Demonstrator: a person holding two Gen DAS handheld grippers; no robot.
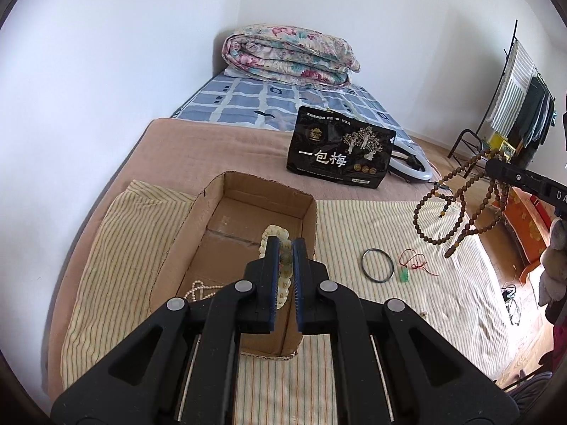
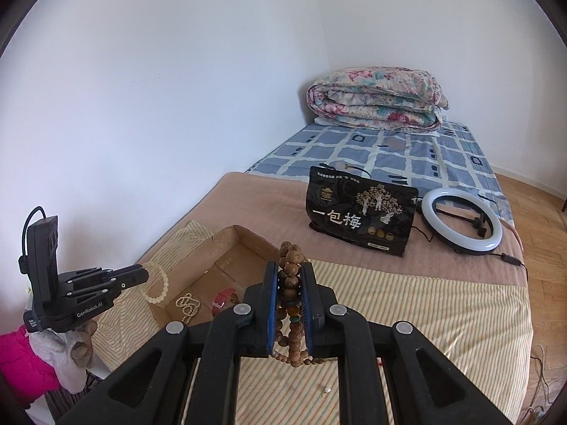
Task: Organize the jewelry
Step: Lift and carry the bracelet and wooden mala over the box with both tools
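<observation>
Bed serves as the work surface; a striped cloth (image 1: 354,219) is spread over it, likely to keep small pieces visible and stop them rolling. An open cardboard box (image 1: 248,212) sits on the cloth as the collecting bin. Already inside: a pearl strand (image 2: 187,306) and a red strap piece (image 2: 223,299), seen in the right wrist view.

Left tongs (image 1: 283,248): jaws narrow, pinched on a cream bead bracelet (image 1: 274,233). The bracelet hangs over the box opening, which reads as a drop about to be made. In the right wrist view the same bracelet dangles from the tong tips above the near box wall.

Right tongs (image 2: 288,276): jaws narrow, clamped on a brown bead necklace (image 2: 292,283), several loops bunched between the pads. In the left wrist view the loops hang free in the air, clear of the cloth and well to the right of the box. Gathering the loops probably keeps the long strand from trailing.

Still loose on the cloth: a dark bangle (image 1: 377,261), and just beside it a green pendant on red cord (image 1: 407,269). Both are near the box, not in it.

Judgement: sorting partly done; two pieces are in carry, two remain.
</observation>
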